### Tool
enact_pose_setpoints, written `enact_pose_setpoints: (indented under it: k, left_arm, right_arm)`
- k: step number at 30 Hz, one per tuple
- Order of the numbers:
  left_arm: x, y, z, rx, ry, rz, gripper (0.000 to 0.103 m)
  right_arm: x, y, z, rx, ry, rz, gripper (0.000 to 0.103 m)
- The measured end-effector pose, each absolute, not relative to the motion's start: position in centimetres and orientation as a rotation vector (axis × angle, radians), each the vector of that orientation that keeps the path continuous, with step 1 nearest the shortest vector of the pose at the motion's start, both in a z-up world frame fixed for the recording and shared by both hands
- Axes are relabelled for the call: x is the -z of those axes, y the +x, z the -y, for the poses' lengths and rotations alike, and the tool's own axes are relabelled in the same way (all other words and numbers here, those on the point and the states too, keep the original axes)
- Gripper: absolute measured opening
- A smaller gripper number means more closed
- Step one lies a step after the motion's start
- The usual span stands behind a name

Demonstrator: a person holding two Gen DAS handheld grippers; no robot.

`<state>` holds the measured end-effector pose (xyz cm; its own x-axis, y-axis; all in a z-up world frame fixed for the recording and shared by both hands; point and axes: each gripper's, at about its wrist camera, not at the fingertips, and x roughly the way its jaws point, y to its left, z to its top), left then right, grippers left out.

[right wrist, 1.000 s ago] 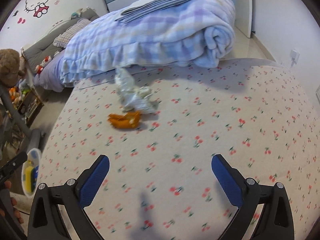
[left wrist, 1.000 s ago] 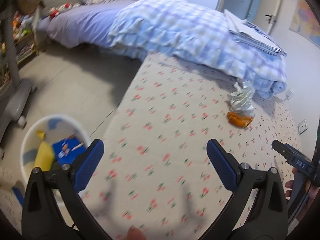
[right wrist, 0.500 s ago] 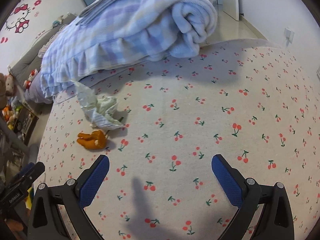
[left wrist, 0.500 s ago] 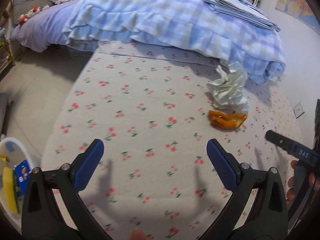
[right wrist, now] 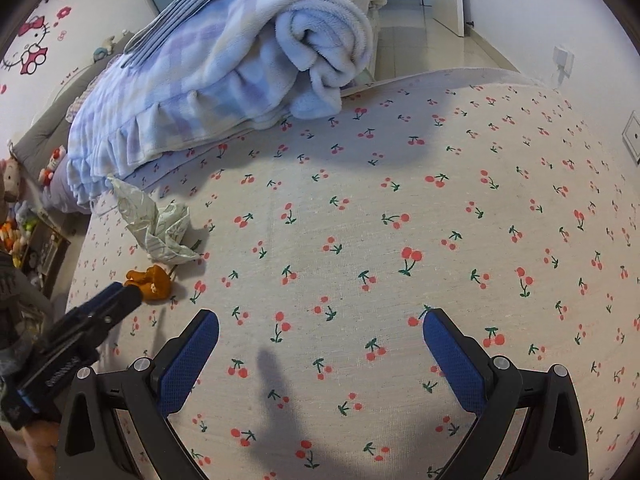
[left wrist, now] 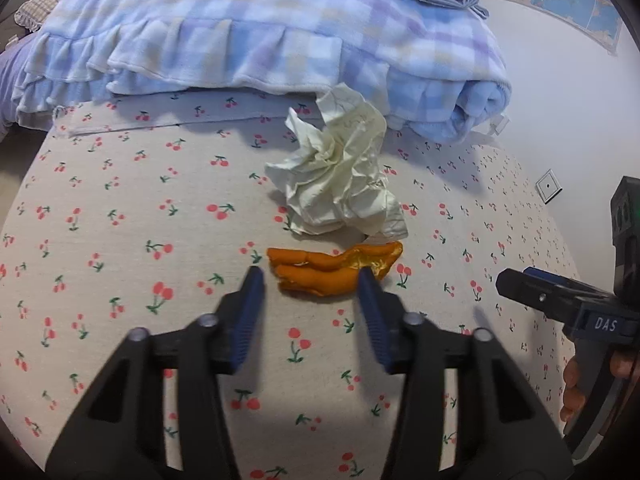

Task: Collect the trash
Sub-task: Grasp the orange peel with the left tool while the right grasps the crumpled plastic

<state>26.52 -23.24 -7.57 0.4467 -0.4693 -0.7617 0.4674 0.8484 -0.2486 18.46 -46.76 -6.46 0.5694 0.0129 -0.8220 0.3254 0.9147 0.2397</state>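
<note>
Left wrist view: your left gripper (left wrist: 310,280) has just been closing, its blue pads now flanking the near edge of the orange peel (left wrist: 332,268) on the cherry-print sheet (left wrist: 120,240); you cannot tell whether they touch it. Just beyond lies the crumpled paper wrapper (left wrist: 340,176), against the folded plaid blanket (left wrist: 240,32). Your right gripper (right wrist: 320,336) hangs wide open over bare sheet, nothing between its pads; its body reads "DAS". A Hello Kitty sticker (right wrist: 34,44) marks the wall.
</note>
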Motion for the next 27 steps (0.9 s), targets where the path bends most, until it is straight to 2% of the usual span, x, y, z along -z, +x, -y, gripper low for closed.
enact_pose_setpoints:
  k: [2,5,6,8,24,27]
  left_arm:
    - [7.7,26.6,23.5,0.584,-0.023,-0.937,0.038]
    - [7.8,26.3,23.9,0.59,-0.014,-0.92,0.025]
    - [7.8,26.3,23.9,0.586,-0.005,-0.915,0.02]
    - [7.6,26.4,23.9,0.573,0.004,-0.916,0.004]
    - [3.2,26.1,14.9,0.394,-0.066,-0.859,0.002]
    - [2.6,25.8,13.8,0.378,-0.057,-0.846,0.002]
  right_arm:
    - [6.5,18.5,46.8,0.184,0.396,-0.953,0.103]
    - [6.5,18.4,46.8,0.176,0.404,-0.955,0.103]
    - [6.5,18.4,46.8,0.173,0.407,-0.955,0.103]
    - [6.5,18.4,46.7,0.173,0.409,-0.956,0.103]
    - [6.3,22.2,42.9,0.133,0.424,-0.89,0.103]
    - [6.2,23.6,41.1,0.085,0.372,-0.869,0.098]
